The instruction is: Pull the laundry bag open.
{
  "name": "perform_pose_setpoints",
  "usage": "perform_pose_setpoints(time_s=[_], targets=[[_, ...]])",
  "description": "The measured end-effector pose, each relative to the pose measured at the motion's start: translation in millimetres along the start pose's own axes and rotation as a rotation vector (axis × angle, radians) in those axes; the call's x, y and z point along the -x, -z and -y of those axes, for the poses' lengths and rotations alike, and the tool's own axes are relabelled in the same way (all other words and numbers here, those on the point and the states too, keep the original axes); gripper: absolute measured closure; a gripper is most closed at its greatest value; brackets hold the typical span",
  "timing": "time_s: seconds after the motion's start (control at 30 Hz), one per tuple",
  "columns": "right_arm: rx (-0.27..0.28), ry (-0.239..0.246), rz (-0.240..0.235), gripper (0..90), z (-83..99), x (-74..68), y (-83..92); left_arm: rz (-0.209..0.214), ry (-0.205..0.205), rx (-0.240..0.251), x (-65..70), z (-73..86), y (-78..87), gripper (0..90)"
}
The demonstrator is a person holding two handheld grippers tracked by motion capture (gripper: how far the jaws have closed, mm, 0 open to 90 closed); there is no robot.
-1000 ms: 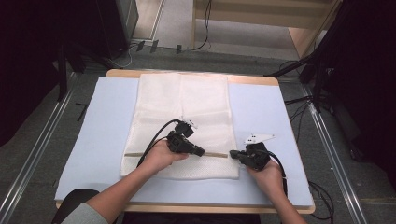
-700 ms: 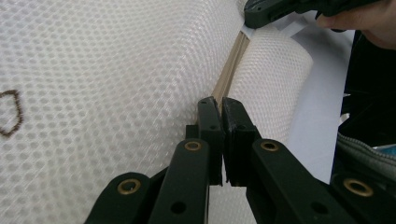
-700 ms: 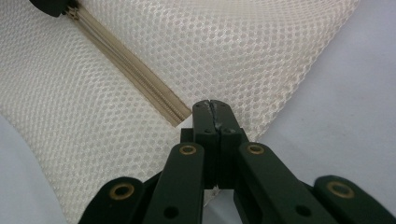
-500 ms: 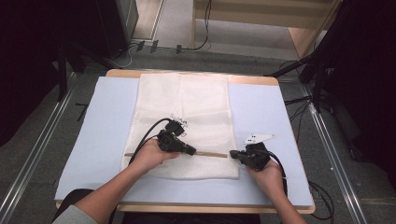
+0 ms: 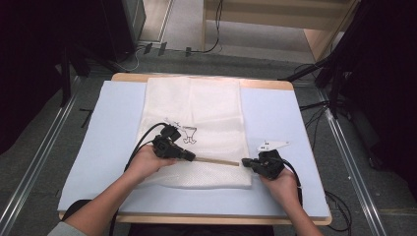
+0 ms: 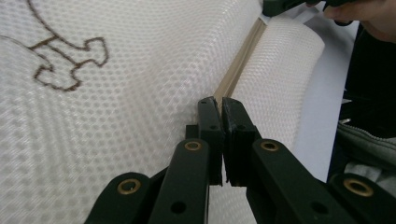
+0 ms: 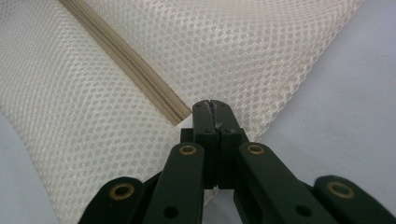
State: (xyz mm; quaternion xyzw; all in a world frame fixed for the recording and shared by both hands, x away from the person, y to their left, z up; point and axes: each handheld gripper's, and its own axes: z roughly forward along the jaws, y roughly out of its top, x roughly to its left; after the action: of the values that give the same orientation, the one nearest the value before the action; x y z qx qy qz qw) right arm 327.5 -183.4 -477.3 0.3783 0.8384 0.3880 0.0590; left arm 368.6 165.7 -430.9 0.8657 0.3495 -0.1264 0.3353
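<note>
A white mesh bag point(image 5: 196, 105) lies flat on a pale blue mat point(image 5: 110, 123); a brown printed figure point(image 5: 185, 133) marks its middle. A beige zipper point(image 5: 216, 161) runs across the bag near its front edge. My left gripper point(image 5: 193, 158) is shut at the zipper's left end, and the strip point(image 6: 239, 67) runs away from its tips point(image 6: 219, 100); what the pads pinch is hidden. My right gripper point(image 5: 244, 162) is shut on the mesh just past the zipper's right end point(image 7: 168, 114), tips point(image 7: 212, 103) on the fabric.
The mat covers a wooden table whose edge point(image 5: 196, 76) shows at the back. Cables point(image 5: 314, 105) and metal rails point(image 5: 344, 147) lie on the floor around it. Bare mat point(image 5: 275, 113) flanks the bag on both sides.
My left gripper has slid to the left along the zipper, and a longer stretch of beige strip now shows between the two grippers. The right gripper has stayed put.
</note>
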Motion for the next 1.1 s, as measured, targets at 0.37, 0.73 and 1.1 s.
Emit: perform_pose_setpoints(time_s=[0.37,0.73,1.1], targets=[[0.005,0.021,-0.023,90.0,0.7,3.4,0.0,-0.016,0.051,0.042,-13.9,22.2,26.2,88.8],[0.009,0.049,-0.037,90.0,1.1,4.9,-0.1,-0.007,0.054,0.047,-16.5,29.0,34.8,88.8],[0.006,0.059,-0.039,90.0,0.4,5.3,-0.4,-0.016,0.072,0.039,-22.6,36.1,44.2,88.9]])
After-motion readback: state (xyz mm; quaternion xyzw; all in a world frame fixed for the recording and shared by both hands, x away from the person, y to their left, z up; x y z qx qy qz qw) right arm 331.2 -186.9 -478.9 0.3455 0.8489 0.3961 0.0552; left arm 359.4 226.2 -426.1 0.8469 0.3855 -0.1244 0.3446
